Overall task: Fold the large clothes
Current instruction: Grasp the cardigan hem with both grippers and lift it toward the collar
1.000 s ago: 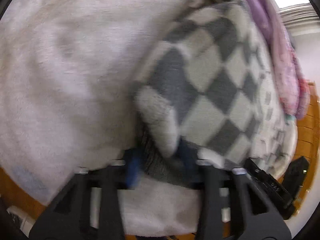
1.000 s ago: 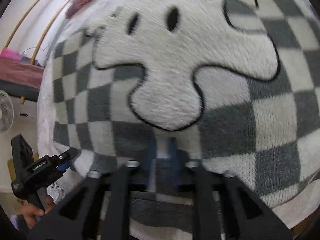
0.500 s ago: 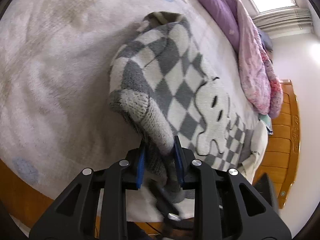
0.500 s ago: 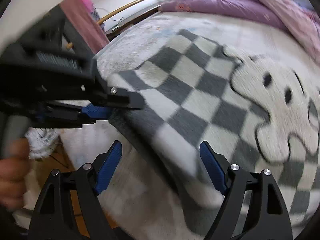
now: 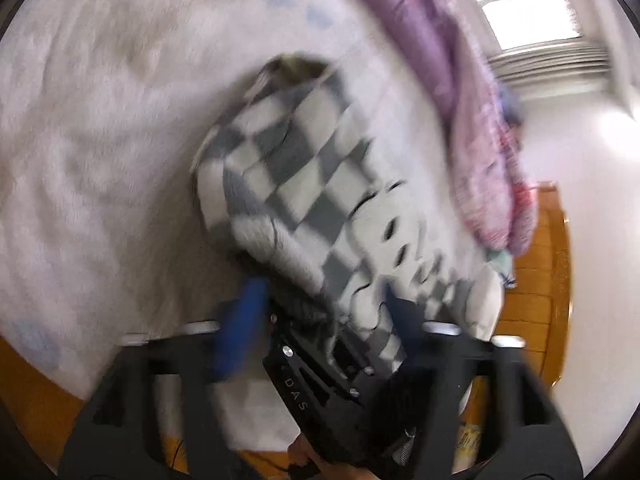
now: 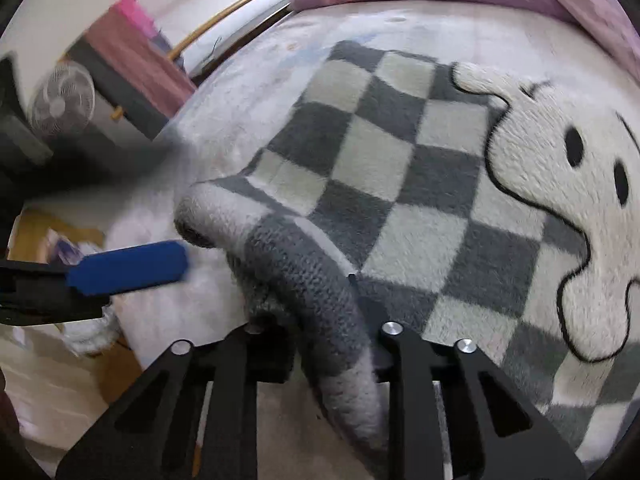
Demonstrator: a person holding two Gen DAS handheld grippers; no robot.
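Note:
A grey-and-white checked sweater with a white ghost figure lies on the bed. In the right wrist view my right gripper is closing and its fingers press on the sweater's grey ribbed cuff, which bulges up between them. In the left wrist view, which is blurred, my left gripper is opening, its blue pads wide apart on either side of the cuff without touching it. The right gripper's black body shows just below there. One blue left pad hangs a little left of the cuff.
A white fleece cover spreads under the sweater. A purple quilt is heaped along the far side. Wooden bed frame borders the cover. A fan and a rail with pink cloth stand beyond the bed's corner.
The left gripper, shut on the cuff before, has let go and spread its jaws while rising. The right gripper, wide open half a second ago, has shut on that cuff.

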